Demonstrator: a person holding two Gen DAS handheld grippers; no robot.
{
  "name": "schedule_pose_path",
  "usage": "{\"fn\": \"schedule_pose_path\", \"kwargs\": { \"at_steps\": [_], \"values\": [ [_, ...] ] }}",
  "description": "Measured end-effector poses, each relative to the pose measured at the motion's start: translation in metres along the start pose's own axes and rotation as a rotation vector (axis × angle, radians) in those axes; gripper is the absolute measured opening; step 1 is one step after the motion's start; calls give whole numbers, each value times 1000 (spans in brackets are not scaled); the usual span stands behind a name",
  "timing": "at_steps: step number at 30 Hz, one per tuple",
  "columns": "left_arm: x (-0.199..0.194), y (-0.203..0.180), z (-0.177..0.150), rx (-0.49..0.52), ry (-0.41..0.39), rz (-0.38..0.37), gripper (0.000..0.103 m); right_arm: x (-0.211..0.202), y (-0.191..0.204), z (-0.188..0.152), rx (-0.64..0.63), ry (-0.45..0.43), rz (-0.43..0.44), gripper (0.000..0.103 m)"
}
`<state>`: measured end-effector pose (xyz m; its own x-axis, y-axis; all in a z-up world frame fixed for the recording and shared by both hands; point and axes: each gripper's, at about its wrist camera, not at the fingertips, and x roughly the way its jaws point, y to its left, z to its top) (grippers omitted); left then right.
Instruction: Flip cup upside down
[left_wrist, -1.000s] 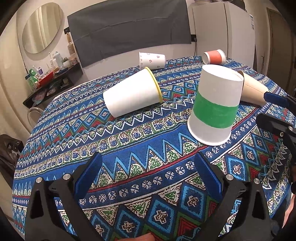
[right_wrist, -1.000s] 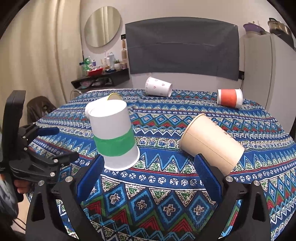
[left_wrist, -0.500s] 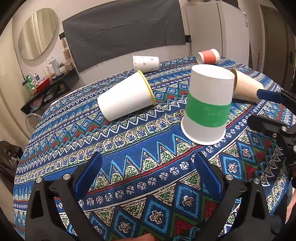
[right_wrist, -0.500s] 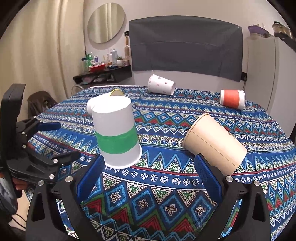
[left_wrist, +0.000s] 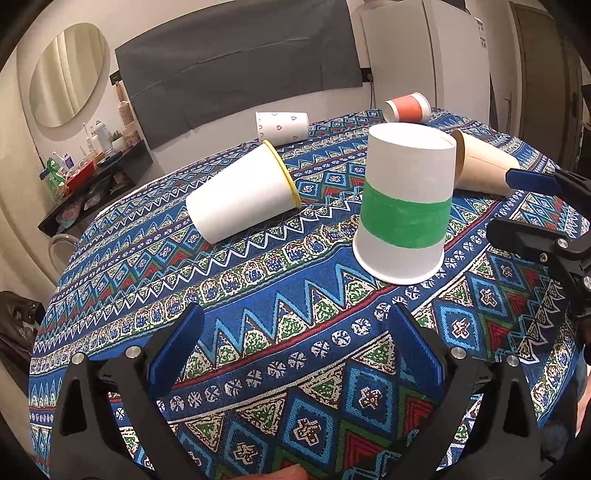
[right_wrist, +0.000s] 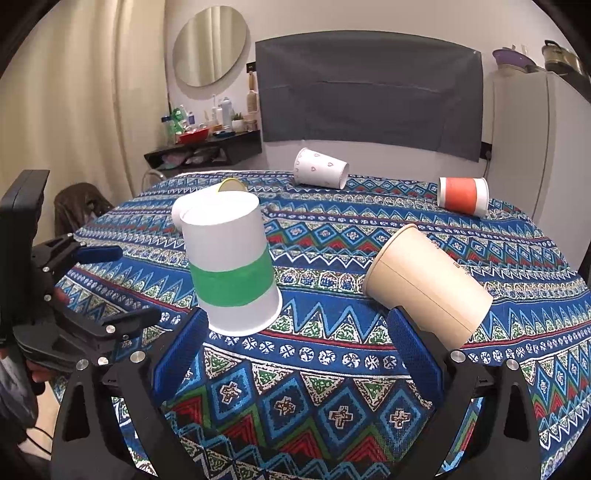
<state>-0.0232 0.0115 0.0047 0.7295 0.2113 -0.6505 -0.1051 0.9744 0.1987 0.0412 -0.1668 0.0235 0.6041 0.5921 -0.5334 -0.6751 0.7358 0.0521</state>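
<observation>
Left wrist: left claw (left_wrist: 295, 332) wide open, empty; right claw (right_wrist: 295, 332) likewise.

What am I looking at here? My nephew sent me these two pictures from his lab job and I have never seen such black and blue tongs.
There is no robot here: a person holds a two-finger tool in each hand, and each tool carries a wide-angle camera looking forward along its fingers. One picture comes from the left hand-held gripper, the other from the right hand-held gripper; each also shows at the edge of the other's picture. Both are open and hold nothing.

On the patterned tablecloth are five paper cups. The green-banded cup stands upside down, mouth on the cloth. The other four lie on their sides: a white cup with a yellow rim, a brown cup, a heart-print cup and an orange cup at the far side.
</observation>
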Motion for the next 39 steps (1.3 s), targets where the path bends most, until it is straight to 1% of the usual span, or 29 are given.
{"fn": "schedule_pose_path", "kwargs": {
  "at_steps": [3,17,23,32,39],
  "values": [
    [0,2,0,-6,2,-8,97,0,-1,0,3,-3,1,94],
    [-2,1,-1,-1,-12,13,97,-2,-1,0,9,-12,2,94],
    [-1,2,-1,-8,-3,-3,97,-3,-1,-1,10,-16,3,94],
    [0,6,-1,-28,-5,-2,97,-5,1,-2,10,-21,0,94],
    [-2,4,-2,-16,-16,-2,97,-6,1,-2,11,-20,2,94]
  ]
}}
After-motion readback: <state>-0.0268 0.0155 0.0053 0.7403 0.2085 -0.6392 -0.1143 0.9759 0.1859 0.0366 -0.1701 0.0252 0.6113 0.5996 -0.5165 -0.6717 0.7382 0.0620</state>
